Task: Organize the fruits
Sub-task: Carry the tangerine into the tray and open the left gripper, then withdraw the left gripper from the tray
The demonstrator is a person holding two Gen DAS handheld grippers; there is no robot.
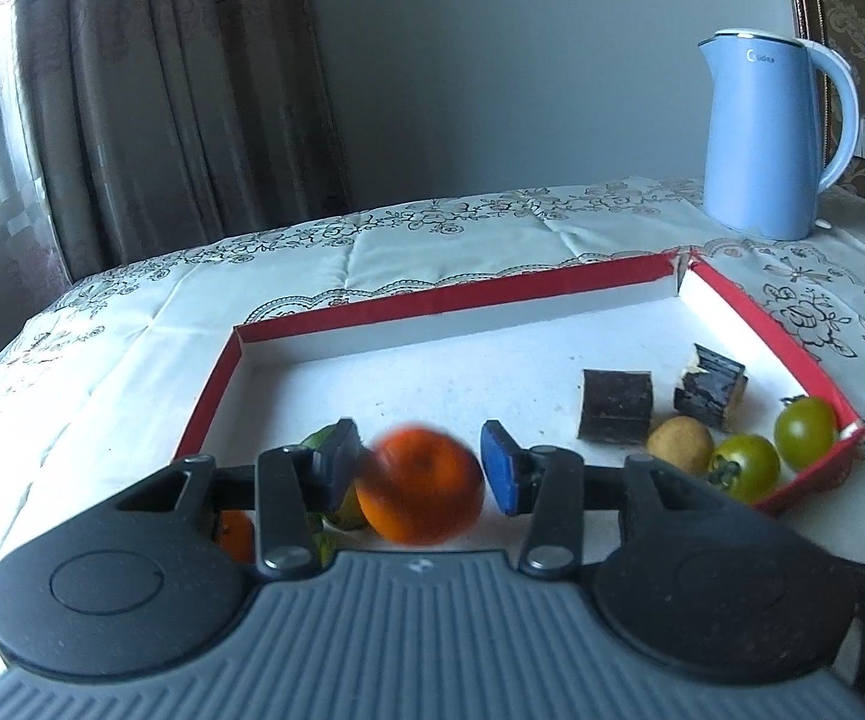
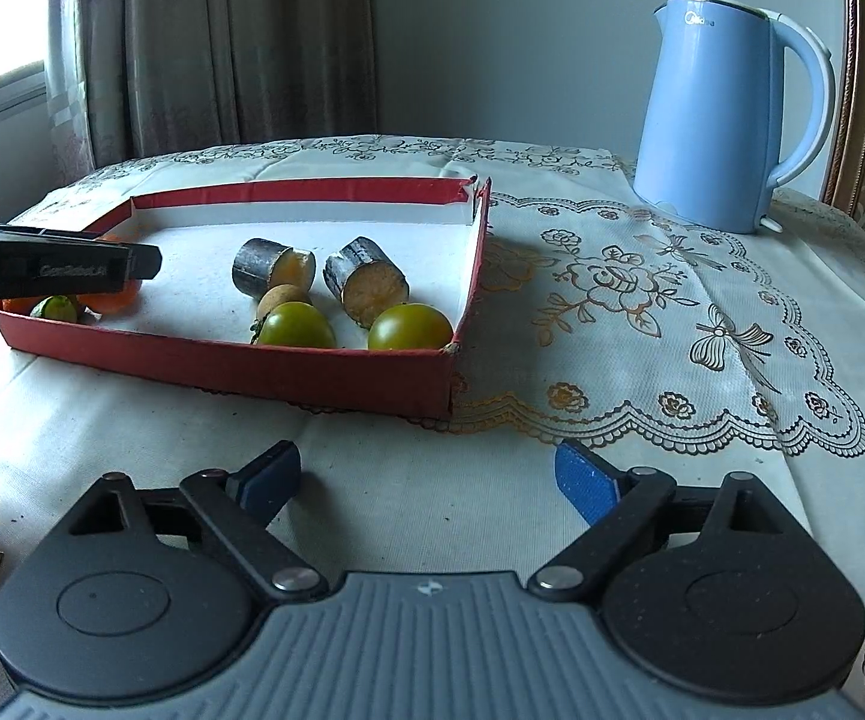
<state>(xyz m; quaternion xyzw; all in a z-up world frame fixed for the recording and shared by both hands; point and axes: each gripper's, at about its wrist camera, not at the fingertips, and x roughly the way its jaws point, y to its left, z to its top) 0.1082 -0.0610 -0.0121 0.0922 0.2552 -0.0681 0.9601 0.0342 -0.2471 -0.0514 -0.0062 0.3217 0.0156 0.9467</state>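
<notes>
Left gripper (image 1: 422, 468) open around the blurred orange (image 1: 419, 493); right gripper (image 2: 426, 483) open, empty. Withdraw toward six o'clock, clear of the tray (image 1: 450, 294).

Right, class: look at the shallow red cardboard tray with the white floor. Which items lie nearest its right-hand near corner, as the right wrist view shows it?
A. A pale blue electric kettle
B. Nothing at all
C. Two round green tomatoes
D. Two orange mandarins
C: the two round green tomatoes sit against the near wall of the red cardboard tray by that corner, in front of the two dark cut sugarcane pieces.
</notes>
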